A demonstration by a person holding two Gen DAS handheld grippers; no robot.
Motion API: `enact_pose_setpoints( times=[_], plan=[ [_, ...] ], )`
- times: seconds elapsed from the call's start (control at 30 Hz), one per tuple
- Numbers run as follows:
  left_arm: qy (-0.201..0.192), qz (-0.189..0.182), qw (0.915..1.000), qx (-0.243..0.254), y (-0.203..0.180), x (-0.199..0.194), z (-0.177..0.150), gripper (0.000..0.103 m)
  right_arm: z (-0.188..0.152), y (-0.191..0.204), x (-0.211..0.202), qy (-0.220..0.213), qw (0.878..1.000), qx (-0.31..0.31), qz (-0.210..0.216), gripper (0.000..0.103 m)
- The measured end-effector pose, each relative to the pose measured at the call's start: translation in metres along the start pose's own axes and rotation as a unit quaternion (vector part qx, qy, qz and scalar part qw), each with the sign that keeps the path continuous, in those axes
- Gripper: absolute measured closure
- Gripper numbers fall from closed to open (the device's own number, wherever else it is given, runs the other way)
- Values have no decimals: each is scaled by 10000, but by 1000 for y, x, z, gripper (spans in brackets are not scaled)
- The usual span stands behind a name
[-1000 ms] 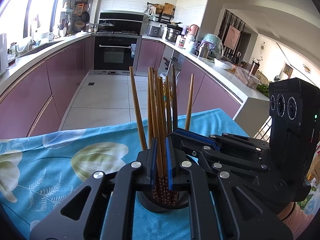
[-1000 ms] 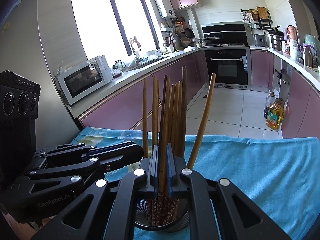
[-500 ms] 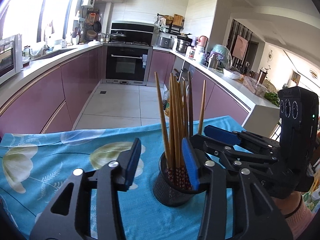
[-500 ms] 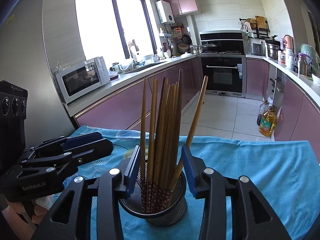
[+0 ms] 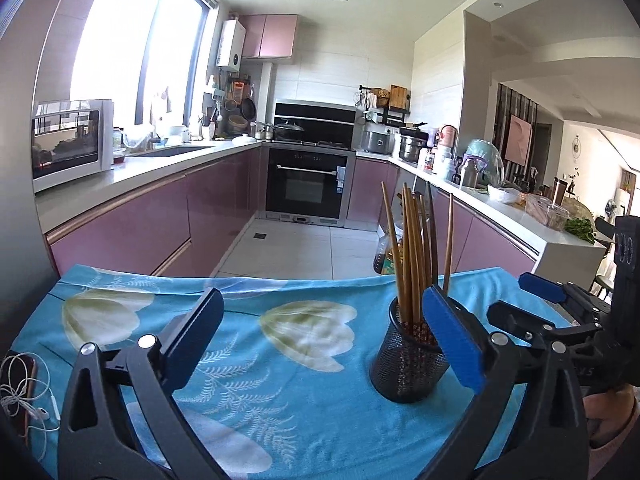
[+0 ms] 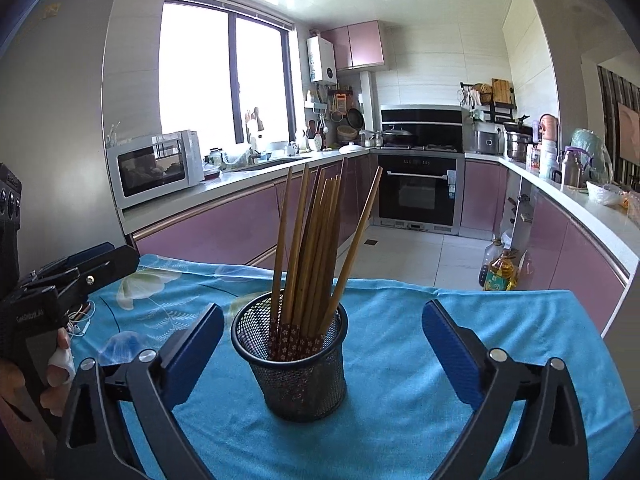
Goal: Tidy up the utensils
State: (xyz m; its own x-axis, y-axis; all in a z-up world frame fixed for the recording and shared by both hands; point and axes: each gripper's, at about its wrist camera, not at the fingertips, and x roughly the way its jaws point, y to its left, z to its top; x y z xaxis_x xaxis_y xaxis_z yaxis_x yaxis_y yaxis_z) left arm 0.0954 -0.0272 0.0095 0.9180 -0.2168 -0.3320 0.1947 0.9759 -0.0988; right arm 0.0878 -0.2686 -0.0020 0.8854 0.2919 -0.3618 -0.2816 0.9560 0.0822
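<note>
both grippers letting go of the chopsticks

both grippers are standing with jaws wide apart, having just been opening, and nothing is lying between the pads of either one. the right gripper point(image 6: 322, 344) is framing the mesh holder point(image 6: 294, 364) low in the centre of its view, pads clear on both sides. the left gripper point(image 5: 322, 344) is looking past the same holder, which is sitting at the lower right of its view, partly behind the right-hand blue pad point(image 5: 452, 340). the chopsticks point(image 6: 316, 248) are standing upright in the holder, fanning out a little, on the blue flowered cloth point(image 6: 500, 320). the sorting is looking finished to me. to do the release well, i'd say both hands should be drawing straight back, keeping the pads wide so they are not brushing the leaning sticks or tipping the light holder.
</note>
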Motion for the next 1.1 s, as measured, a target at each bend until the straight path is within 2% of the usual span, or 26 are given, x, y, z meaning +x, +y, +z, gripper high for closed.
enact_pose_setpoints(
  times=[0.27,0.4,0.8,1.1],
  plan=[
    [-210,334,9992,73,5,-27,-13,5,-12,8,-32,-525,9982,-75,-281,7],
    [-437,552,9974,145,4,-43,-19,5,-15,15,-42,-710,9966,-183,-369,7],
    [-1047,618,9924,194,-5,-80,-16,5,-21,21,-51,-925,9947,-169,-423,7],
    [-1110,609,9919,134,-5,-84,-21,5,-22,23,-57,-1045,9934,-153,-439,7]
  ],
)
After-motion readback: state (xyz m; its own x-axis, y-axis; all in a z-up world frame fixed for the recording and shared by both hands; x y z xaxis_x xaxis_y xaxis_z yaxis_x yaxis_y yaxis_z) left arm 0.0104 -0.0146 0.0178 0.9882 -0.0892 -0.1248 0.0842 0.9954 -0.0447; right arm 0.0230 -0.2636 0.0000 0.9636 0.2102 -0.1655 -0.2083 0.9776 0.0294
